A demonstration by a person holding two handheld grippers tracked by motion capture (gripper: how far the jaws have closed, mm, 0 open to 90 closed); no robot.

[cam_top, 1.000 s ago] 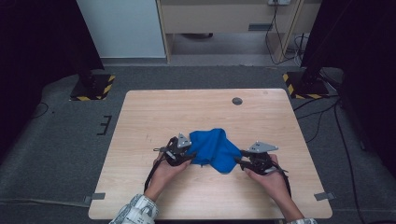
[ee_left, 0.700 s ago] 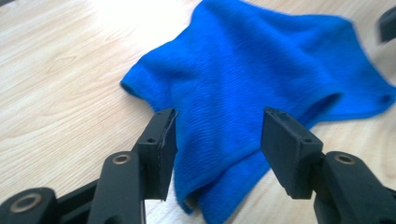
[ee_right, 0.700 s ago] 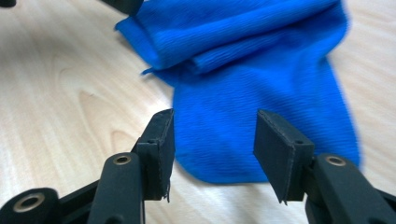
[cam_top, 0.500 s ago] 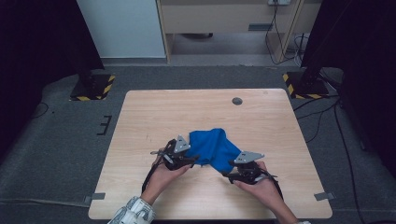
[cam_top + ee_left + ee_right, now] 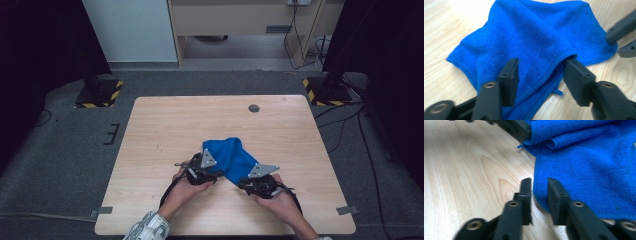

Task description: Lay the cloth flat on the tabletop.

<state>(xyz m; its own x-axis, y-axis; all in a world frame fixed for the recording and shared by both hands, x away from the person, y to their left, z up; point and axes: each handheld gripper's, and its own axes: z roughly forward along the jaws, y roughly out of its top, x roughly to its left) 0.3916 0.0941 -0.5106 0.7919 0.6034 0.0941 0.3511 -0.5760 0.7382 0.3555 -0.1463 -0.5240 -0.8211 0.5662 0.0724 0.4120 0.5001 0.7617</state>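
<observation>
**Blue cloth taken at two near corners, folding hardly begun**

A blue cloth (image 5: pixel 231 157) is seen lying rumpled on the desk (image 5: pixel 165 125), just ahead of both pairs of jaws and bridging the space between them. It is bunched rather than spread: in the left gripper view a hemmed edge is doubled over the layer beneath, and a loose fold is seen beyond the right jaws.

The left gripper (image 5: pixel 541 72) is held with its jaws apart. The folded edge of the cloth lies between them, one jaw resting on the fabric and the other at the hem, but no pressing of both pads is shown, so no firm grip can be claimed. The jaws have just been closing a little.

The right gripper (image 5: pixel 539 195) is set low over the desk, with its jaws drawn nearly together after closing sharply just now. A thin corner edge of the cloth lies in the narrow gap between them; it is judged that the corner is being pinched, though full contact cannot be confirmed.

As for progress, only the approach and the taking of the near corners appear done. The cloth is not flattened, squared or neatly folded; lifting, straightening and laying it over are judged to remain.
</observation>
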